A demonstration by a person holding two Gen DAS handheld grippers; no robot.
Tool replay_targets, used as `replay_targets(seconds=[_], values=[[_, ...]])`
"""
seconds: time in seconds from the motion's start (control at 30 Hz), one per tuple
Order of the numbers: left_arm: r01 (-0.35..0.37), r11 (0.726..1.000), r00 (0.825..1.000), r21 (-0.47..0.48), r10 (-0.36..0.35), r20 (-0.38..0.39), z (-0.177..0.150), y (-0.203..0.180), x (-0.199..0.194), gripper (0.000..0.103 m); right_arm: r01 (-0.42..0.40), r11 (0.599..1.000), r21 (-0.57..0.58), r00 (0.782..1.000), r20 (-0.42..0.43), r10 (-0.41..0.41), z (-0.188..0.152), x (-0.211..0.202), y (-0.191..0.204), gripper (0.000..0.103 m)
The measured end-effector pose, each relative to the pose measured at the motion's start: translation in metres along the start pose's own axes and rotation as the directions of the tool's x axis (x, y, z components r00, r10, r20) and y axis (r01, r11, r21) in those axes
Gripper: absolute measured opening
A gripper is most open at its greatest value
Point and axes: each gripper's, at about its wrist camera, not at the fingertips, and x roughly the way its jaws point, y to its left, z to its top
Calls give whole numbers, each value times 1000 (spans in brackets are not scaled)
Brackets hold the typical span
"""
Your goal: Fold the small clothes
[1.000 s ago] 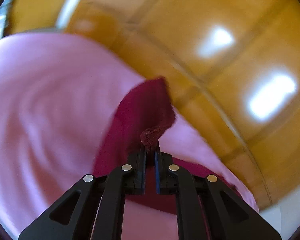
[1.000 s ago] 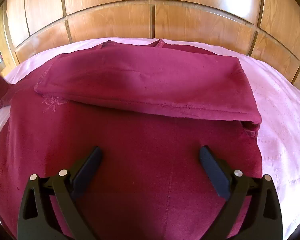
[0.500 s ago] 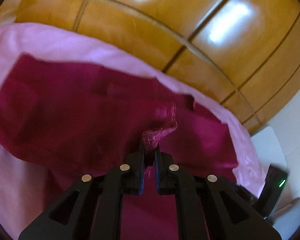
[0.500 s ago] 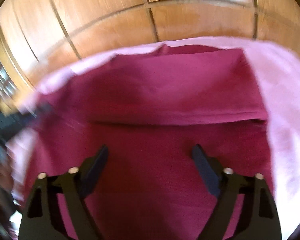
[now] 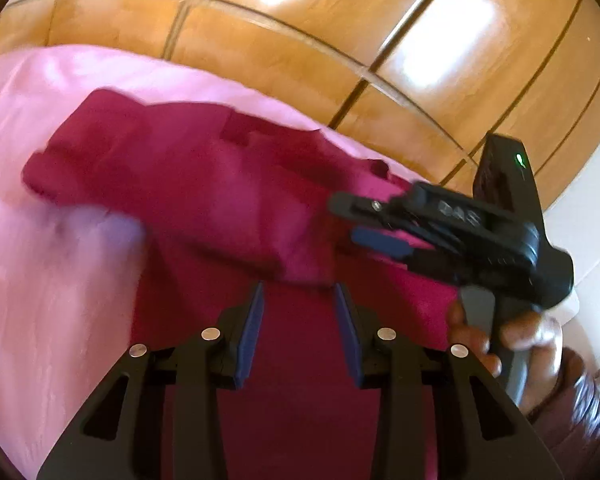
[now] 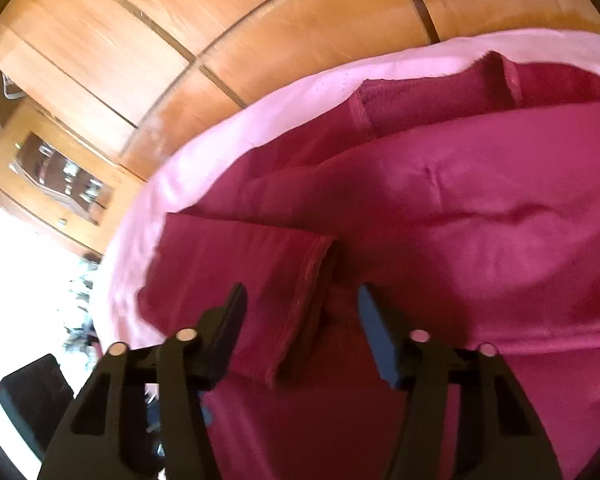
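1. My left gripper (image 5: 299,292) stands open over the dark red shirt (image 5: 204,200), its blue-padded fingers (image 5: 252,328) apart with nothing between them
2. The shirt lies spread on the pink sheet (image 5: 52,264); a folded sleeve (image 5: 140,168) lies across its body, the cuff end just ahead of my left fingertips
3. From the left camera I see my right gripper (image 5: 356,220) reaching in from the right above the shirt, with my right hand (image 5: 516,336) wrapped around its handle
4. My right gripper (image 6: 300,300) is open too, jaws wide apart and holding nothing
5. From the right camera, the sleeve's hemmed cuff (image 6: 300,304) lies between those open fingers, resting on the shirt's body (image 6: 480,220)
6. The collar (image 6: 432,92) sits at the far edge, near the sheet's rim (image 6: 260,120)
7. Wooden panels (image 6: 260,20) rise behind the bed, and a wooden cabinet (image 6: 52,184) stands to the left
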Motion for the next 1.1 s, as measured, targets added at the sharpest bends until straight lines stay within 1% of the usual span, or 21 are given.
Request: replay_targets(seconds=[0.03,0.07,0.13,0.2,0.3,0.4,0.43,0.47,0.5,0.53,0.57,0.63,0.73,0.8,0.87,0.9,1.0,1.1], values=[[-1,1000,1000,-16,1,0,-2,5,0,35,20,1000,-22,1000,-6,-20,0,6,5,33],[2,999,1000,-34,-2,-2,-4,10,-1,35,37,999,-37,999,-7,-37,0,8,9,28],[1,998,1000,-67,-1,-1,-6,17,0,35,69,995,-76,998,-7,-69,-3,12,17,8],[-1,996,1000,-86,1,7,-4,21,1,35,109,985,-134,994,10,-108,-6,8,30,7],[-4,994,1000,-111,6,19,0,25,1,35,105,975,-194,993,77,-92,-1,-18,48,7],[-30,993,999,-111,32,18,3,26,3,35,107,966,-236,979,193,-61,9,-71,59,7],[-40,994,999,-106,42,17,4,26,4,35,115,964,-239,969,242,-56,15,-96,56,7],[-58,993,998,-101,60,12,4,26,6,35,124,965,-233,961,270,-58,19,-110,52,7],[-65,993,998,-102,66,8,3,27,8,35,135,967,-216,952,299,-66,25,-127,44,7],[-69,992,998,-104,70,4,3,28,10,35,143,970,-198,946,315,-76,30,-136,37,7],[-79,991,997,-107,79,1,3,29,12,35,165,972,-166,936,338,-101,36,-148,23,7],[-84,990,996,-110,85,-1,5,31,12,35,209,974,-88,920,354,-165,43,-164,-13,7],[-102,989,995,-104,102,-6,6,31,12,35,232,972,25,918,325,-228,46,-166,-60,7],[-115,988,993,-102,115,-13,6,32,13,35,258,960,108,912,300,-279,42,-168,-99,7],[-130,987,992,-92,128,-21,7,33,14,35,272,946,175,910,274,-313,39,-165,-128,7],[-140,987,990,-85,138,-24,7,33,14,35,278,939,201,909,262,-325,39,-163,-140,7],[-162,984,986,-72,160,-35,10,32,12,35,293,921,255,915,204,-347,34,-156,-173,7],[-179,982,983,-64,176,-42,14,28,4,35,286,914,286,926,164,-341,25,-144,-190,7]])
